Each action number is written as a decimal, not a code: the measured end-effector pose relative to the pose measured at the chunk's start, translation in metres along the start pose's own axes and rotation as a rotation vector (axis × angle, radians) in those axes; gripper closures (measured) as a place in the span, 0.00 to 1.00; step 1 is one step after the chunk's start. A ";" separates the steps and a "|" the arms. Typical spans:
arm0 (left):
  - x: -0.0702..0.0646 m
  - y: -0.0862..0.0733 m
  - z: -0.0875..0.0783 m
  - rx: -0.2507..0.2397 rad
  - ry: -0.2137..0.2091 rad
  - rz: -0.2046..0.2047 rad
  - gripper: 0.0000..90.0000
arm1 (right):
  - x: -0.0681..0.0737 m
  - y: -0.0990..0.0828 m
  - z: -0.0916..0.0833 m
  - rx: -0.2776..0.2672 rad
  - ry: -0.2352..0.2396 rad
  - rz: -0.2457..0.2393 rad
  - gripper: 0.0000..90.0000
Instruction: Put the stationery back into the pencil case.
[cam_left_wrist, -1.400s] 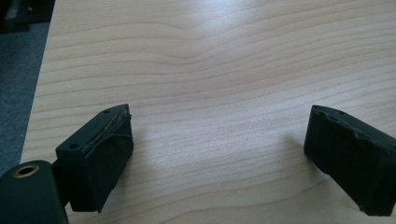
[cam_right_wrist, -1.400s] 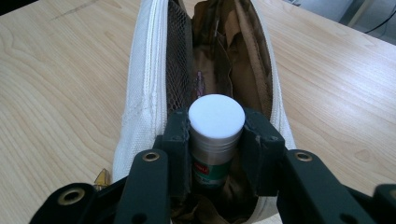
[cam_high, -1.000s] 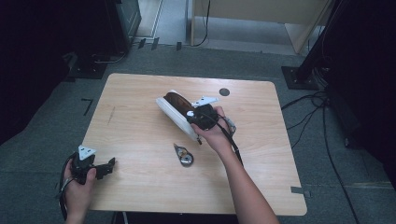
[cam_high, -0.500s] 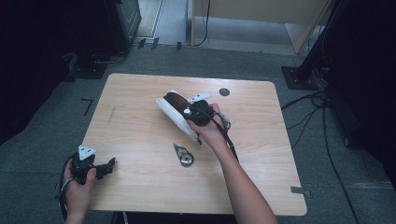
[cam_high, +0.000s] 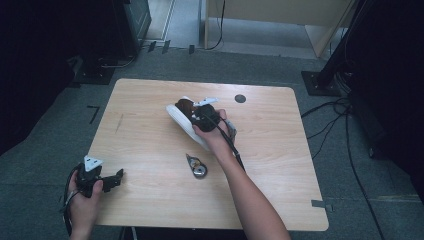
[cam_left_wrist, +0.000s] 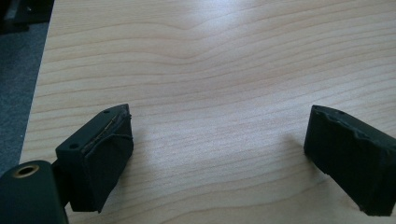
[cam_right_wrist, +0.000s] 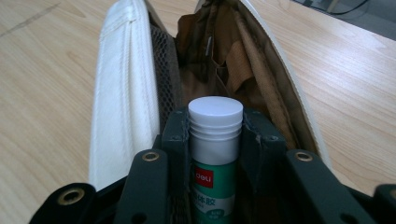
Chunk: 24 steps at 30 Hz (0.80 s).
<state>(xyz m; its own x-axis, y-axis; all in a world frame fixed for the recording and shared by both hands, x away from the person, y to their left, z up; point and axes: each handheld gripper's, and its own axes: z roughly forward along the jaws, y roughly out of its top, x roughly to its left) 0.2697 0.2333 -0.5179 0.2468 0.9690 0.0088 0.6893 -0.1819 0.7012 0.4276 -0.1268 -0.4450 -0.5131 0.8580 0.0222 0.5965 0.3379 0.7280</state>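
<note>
A white pencil case with a brown lining lies open on the wooden table. My right gripper hovers over its open mouth, shut on a glue stick with a white cap and green label. In the right gripper view the case gapes just beyond the cap, showing the brown inside. My left gripper rests at the table's near left corner, and its jaws stand wide open over bare wood with nothing between them.
A small metal and black object lies on the table in front of the case. A dark round disc sits near the far edge. Cables and dark stands are on the floor at the right.
My right gripper has moved left with the glue stick, from beside the case to over its open mouth. The left gripper has stayed in place.
</note>
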 end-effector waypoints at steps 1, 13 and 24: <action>0.000 0.000 0.000 0.000 0.000 0.000 0.09 | 0.002 0.001 0.002 0.005 -0.012 -0.008 0.72; 0.000 0.000 0.000 0.000 -0.001 0.003 0.09 | 0.005 0.003 0.003 -0.022 -0.015 -0.013 0.60; 0.000 0.000 0.000 0.000 -0.002 0.002 0.09 | 0.001 0.005 -0.043 -0.134 0.015 -0.012 0.59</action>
<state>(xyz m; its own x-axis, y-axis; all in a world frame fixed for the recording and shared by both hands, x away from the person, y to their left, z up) 0.2698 0.2332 -0.5178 0.2494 0.9683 0.0089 0.6890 -0.1839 0.7010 0.4034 -0.1409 -0.4124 -0.5297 0.8479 0.0229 0.5034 0.2926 0.8130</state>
